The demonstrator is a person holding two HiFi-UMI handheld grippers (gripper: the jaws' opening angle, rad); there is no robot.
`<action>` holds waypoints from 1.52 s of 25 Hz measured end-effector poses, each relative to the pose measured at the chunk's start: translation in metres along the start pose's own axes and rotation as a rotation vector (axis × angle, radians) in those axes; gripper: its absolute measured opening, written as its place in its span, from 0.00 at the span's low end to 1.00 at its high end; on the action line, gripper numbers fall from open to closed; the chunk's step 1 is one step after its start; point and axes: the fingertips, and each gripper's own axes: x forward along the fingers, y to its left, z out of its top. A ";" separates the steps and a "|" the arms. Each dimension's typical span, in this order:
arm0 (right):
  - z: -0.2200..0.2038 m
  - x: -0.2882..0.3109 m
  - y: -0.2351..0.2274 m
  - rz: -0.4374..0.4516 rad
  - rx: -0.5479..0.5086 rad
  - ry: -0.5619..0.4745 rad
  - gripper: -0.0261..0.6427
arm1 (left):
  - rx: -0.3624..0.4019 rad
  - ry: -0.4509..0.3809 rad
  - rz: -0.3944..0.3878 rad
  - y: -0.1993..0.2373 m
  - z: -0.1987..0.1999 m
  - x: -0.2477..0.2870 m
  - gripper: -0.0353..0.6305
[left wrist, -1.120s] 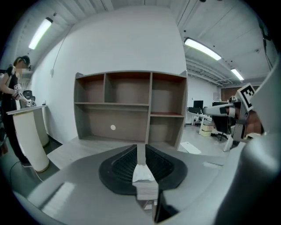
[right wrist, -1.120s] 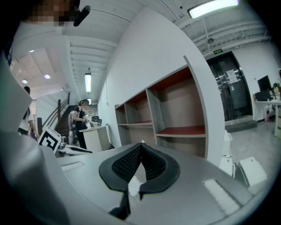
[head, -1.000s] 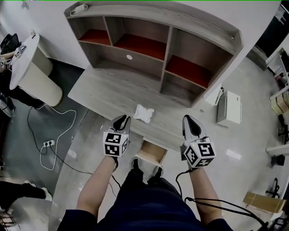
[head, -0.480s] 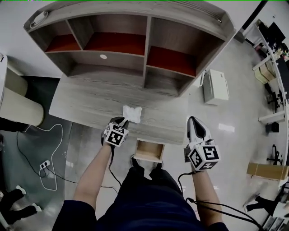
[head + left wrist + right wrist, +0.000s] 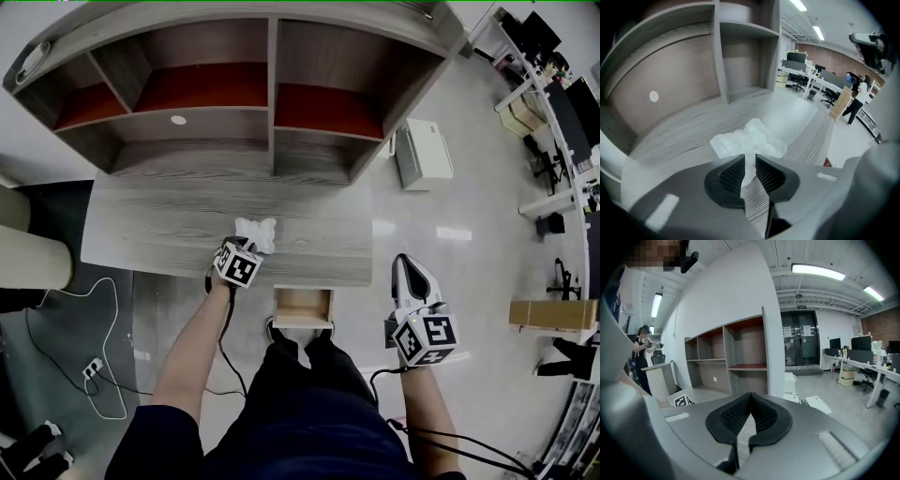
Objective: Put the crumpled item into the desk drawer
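– So, where does the crumpled paper [image 5: 255, 231] lie from your tongs?

– Right at the tip of my left gripper [image 5: 246, 247], toward 12 o'clock in the head view. It rests on the desk [image 5: 169, 225] close to the front edge. The left gripper view shows my two ribbed pads drawn close with the paper's near flap pinched between them, and the rest of the wad bulges out beyond the tips.

– And the right one?

– My right gripper [image 5: 410, 274] hangs off the desk's right corner, well apart from the paper, its pads pressed together on nothing. The left is clearly the nearer one.

– Which way to the drawer [image 5: 302, 322]?

– It stands pulled out under the front edge, at about 4 o'clock from my left gripper, between my two arms. I judge the carry is short: back toward me and a little right.

– How does the paper look?

– White, soft and rumpled, like a tissue. It's a lump with no clear long axis, perhaps a touch wider from 9 to 3. It should squash easily, so I suspect a pinch on one flap could slip.
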 end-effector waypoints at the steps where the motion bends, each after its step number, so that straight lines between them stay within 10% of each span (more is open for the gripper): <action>1: -0.002 -0.004 -0.001 -0.009 0.001 0.004 0.05 | -0.003 0.007 0.006 0.002 -0.001 0.002 0.15; 21: -0.016 -0.015 0.013 0.120 0.068 -0.020 0.05 | -0.041 -0.060 0.059 -0.043 -0.010 -0.054 0.06; 38: -0.041 -0.073 -0.021 0.268 0.131 -0.042 0.05 | -0.077 -0.032 0.130 -0.169 -0.051 -0.096 0.06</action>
